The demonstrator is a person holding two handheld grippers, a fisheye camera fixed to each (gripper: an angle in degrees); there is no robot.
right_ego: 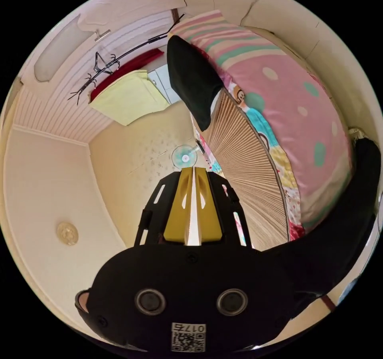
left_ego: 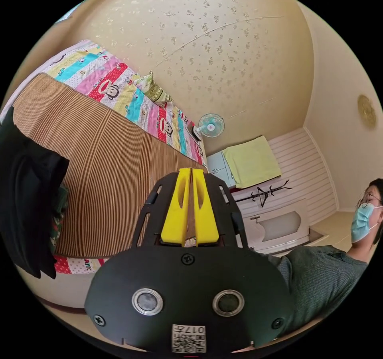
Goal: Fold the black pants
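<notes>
Both grippers, left gripper [left_ego: 190, 207] and right gripper [right_ego: 194, 205], closed on nothing. Black pants [left_ego: 28, 199] overhang the bed [left_ego: 111, 167] edge; risk: sliding off.

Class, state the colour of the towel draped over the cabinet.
Pale yellow-green towel, clearest in the left gripper view.

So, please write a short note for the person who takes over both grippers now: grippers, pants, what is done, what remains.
Left gripper: jaws together, holding nothing, raised above the bamboo mat.
Right gripper: jaws together, holding nothing, pointing toward the small fan.
Black pants: lying in a compact bundle at the edge of the mat, on the bed, untouched by either gripper.
Done: the pants look already folded, though I cannot confirm how neatly.
Left: check the fold; tidy it if needed.
</notes>
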